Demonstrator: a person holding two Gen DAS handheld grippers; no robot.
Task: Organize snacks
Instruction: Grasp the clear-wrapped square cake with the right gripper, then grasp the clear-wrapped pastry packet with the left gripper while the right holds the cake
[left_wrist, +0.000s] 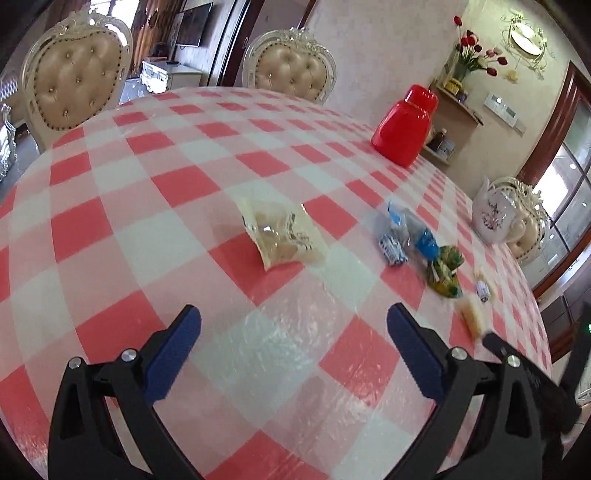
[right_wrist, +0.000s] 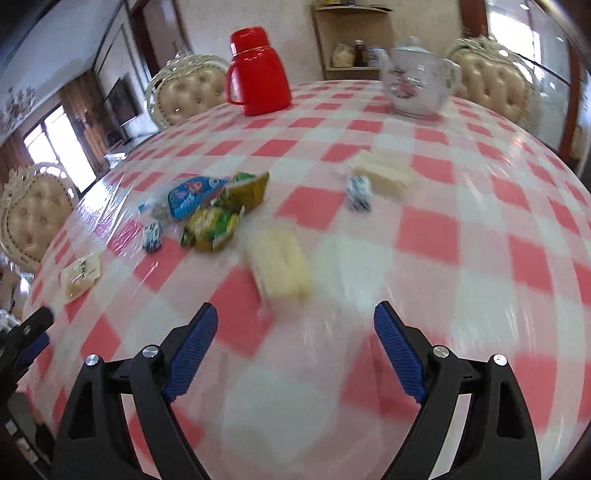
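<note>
So both grippers are hovering over the checkered table (left_wrist: 110, 206) with nothing in them: the left gripper (left_wrist: 293, 319) has its jaws spread wide, and the right gripper (right_wrist: 295, 315) is spread wide too. The snacks are scattered. From the left view, a pale cracker pack (left_wrist: 280, 236) sits alone at about 12 o'clock from the fingers, well apart from the rest. From the right view, a yellowish wafer pack (right_wrist: 279, 267) lies just past the fingers at 12 o'clock, a bit blurred, with a green packet (right_wrist: 212, 227) and a blue packet (right_wrist: 194, 195) bunched up at 10 o'clock, a small blue-white candy (right_wrist: 358, 192) and another pale pack (right_wrist: 384, 171) around 1 o'clock. My guess is each side goes for the nearest pack. I'd come in low and flat, straddle the short sides, and close gently since the wrappers look slippery and crushable. Keep well away from the red flask (right_wrist: 258, 70) and the teapot (right_wrist: 417, 81) at the far edge.
</note>
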